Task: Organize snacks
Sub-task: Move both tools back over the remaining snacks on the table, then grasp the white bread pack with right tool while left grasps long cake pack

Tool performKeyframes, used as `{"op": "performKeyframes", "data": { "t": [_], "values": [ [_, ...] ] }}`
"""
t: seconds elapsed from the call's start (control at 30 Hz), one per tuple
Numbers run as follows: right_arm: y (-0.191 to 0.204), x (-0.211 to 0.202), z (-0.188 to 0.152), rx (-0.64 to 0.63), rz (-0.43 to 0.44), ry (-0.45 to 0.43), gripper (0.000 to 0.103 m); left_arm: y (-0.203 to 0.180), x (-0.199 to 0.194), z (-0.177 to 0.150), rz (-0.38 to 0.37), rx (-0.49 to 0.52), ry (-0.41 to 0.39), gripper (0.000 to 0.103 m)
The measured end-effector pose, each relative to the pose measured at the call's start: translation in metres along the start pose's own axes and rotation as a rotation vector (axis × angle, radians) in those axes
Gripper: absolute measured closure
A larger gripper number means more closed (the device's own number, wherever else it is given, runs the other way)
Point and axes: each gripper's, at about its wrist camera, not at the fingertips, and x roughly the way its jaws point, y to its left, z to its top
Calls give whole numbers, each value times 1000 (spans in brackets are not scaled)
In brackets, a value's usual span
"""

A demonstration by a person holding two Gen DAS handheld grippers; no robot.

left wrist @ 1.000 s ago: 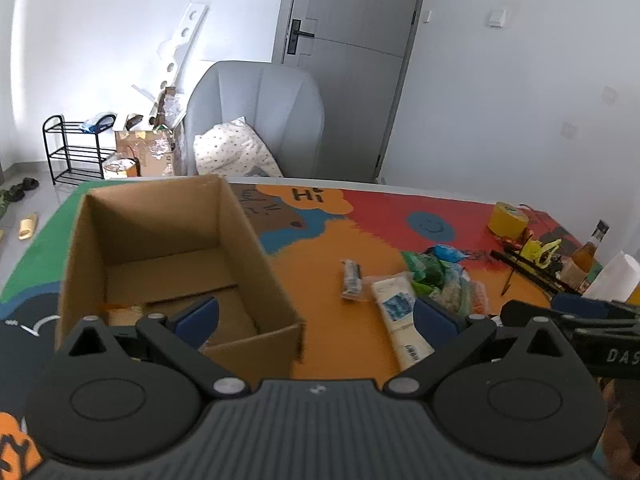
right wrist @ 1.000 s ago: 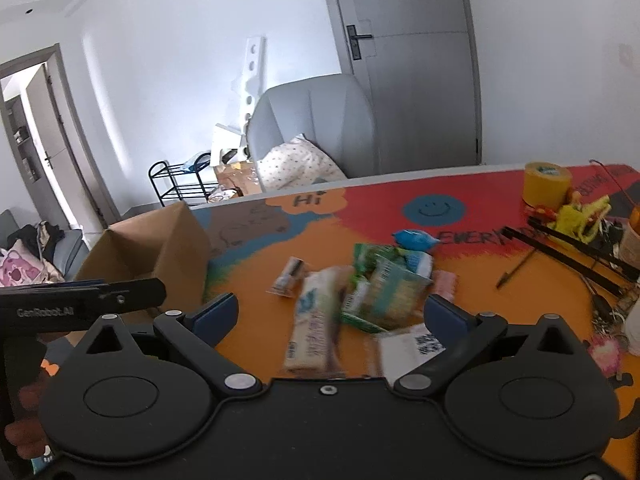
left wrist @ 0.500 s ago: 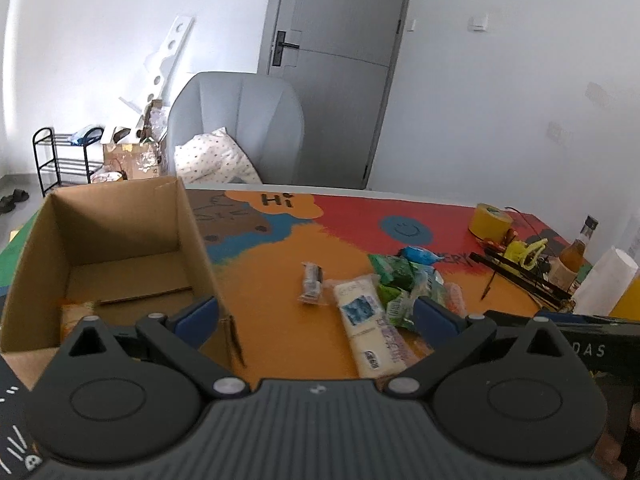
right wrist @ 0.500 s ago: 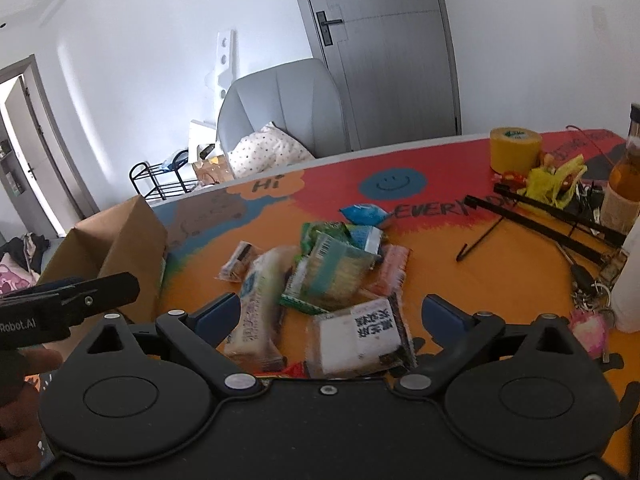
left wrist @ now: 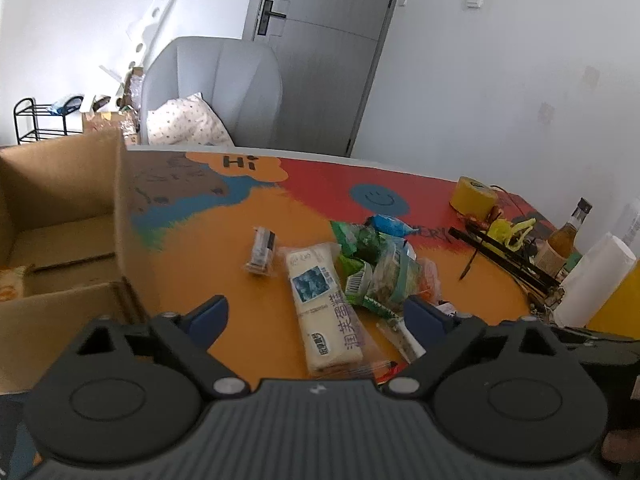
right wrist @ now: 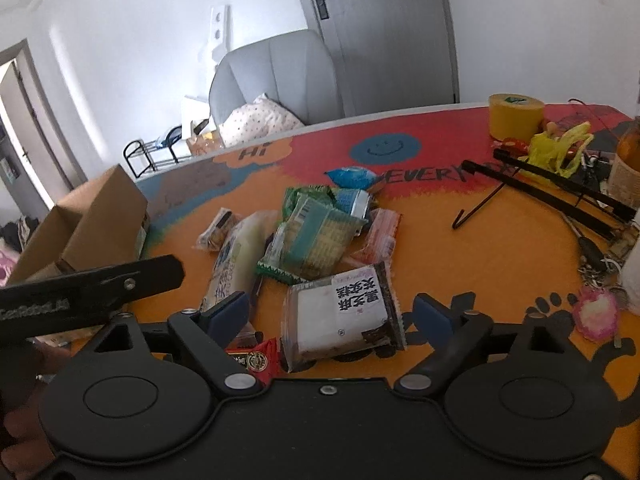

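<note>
A pile of snack packets lies mid-table. A long white cake packet [left wrist: 326, 308] lies between my left gripper's [left wrist: 316, 316] open, empty jaws; it also shows in the right wrist view [right wrist: 236, 260]. A white-and-black cake packet [right wrist: 344, 320] lies between my right gripper's [right wrist: 340, 314] open, empty jaws. Green packets [right wrist: 316, 236] and a blue packet [right wrist: 352, 176] lie behind it, a small dark-banded packet [left wrist: 262, 250] to the left. An open cardboard box [left wrist: 60, 240] stands at the left with one orange packet [left wrist: 10, 284] inside.
A yellow tape roll [right wrist: 516, 116], yellow bag [right wrist: 556, 148], black rods [right wrist: 560, 188], a bottle [left wrist: 564, 240] and a white roll [left wrist: 596, 276] crowd the table's right side. A red packet [right wrist: 256, 360] lies under the right gripper. A grey chair [left wrist: 216, 88] stands behind the table.
Both grippers have moved toward the snack pile and lower. The left one swung right, away from the box, over the long white packet. The right one now frames the white-and-black packet.
</note>
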Motion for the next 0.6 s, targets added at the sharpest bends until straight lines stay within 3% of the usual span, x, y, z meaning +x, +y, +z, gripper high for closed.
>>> {"op": "performKeyframes", "data": {
  "t": [0.13, 0.3, 0.6],
  "values": [
    [3, 11, 0, -28, -2, 19, 15, 2, 16, -1, 0, -8, 34, 17],
    [2, 24, -2, -73, -21, 54, 41, 7, 35, -1, 12, -35, 71, 21],
    [-24, 15, 1, -2, -9, 46, 54, -1, 56, -2, 13, -24, 95, 23]
  ]
}}
